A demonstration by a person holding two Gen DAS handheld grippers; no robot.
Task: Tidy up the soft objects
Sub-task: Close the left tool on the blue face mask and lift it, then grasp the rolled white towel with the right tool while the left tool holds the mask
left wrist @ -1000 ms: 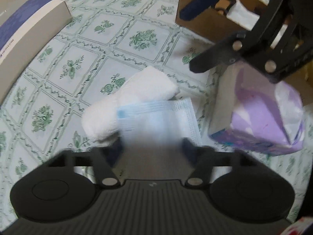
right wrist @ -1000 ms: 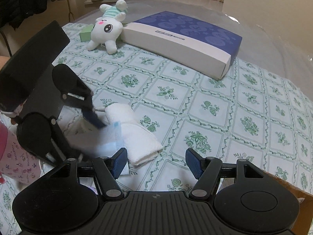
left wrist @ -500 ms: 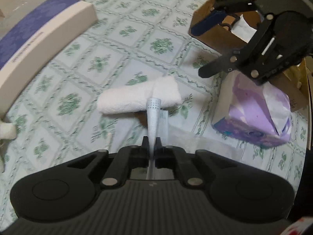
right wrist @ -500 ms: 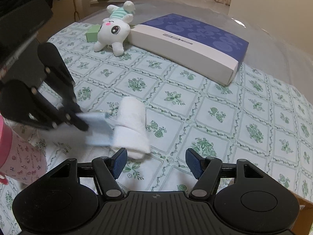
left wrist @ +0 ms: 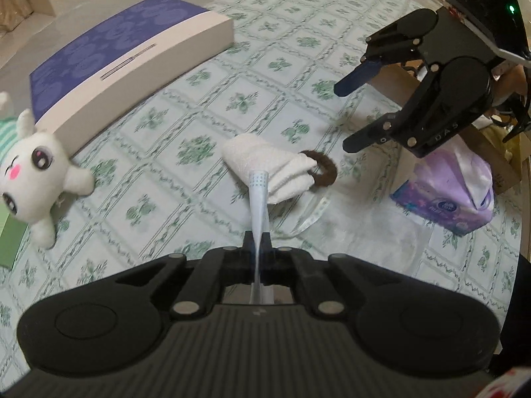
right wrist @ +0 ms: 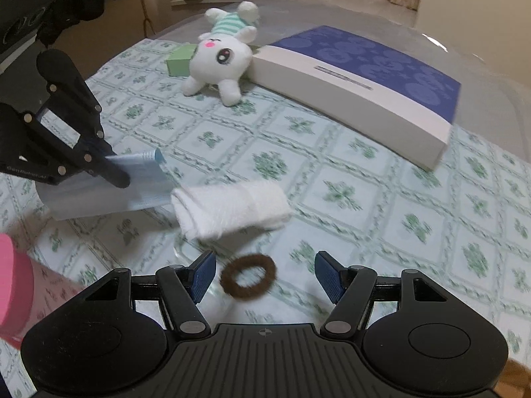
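My left gripper (left wrist: 257, 242) is shut on a light blue face mask (left wrist: 258, 199) and holds it above the tablecloth; it also shows in the right wrist view (right wrist: 109, 172) with the mask (right wrist: 99, 195) hanging from it. A rolled white towel (left wrist: 268, 165) (right wrist: 229, 207) lies on the cloth. A brown hair tie (left wrist: 323, 169) (right wrist: 248, 280) lies beside the towel. My right gripper (right wrist: 264, 277) is open and empty, just above the hair tie; it also shows in the left wrist view (left wrist: 348, 112). A white plush bunny (left wrist: 30, 175) (right wrist: 225, 56) lies further off.
A flat blue and white box (left wrist: 126, 66) (right wrist: 365, 93) lies at the far side. A purple tissue pack (left wrist: 448, 192) and a cardboard box (left wrist: 497, 165) sit at the right. A small green box (right wrist: 181, 61) is by the bunny. A pink object (right wrist: 20, 292) is at the near left.
My left gripper closed on the face mask and lifted it off the towel. The hair tie has come into view. My right gripper moved closer over the hair tie, still open.
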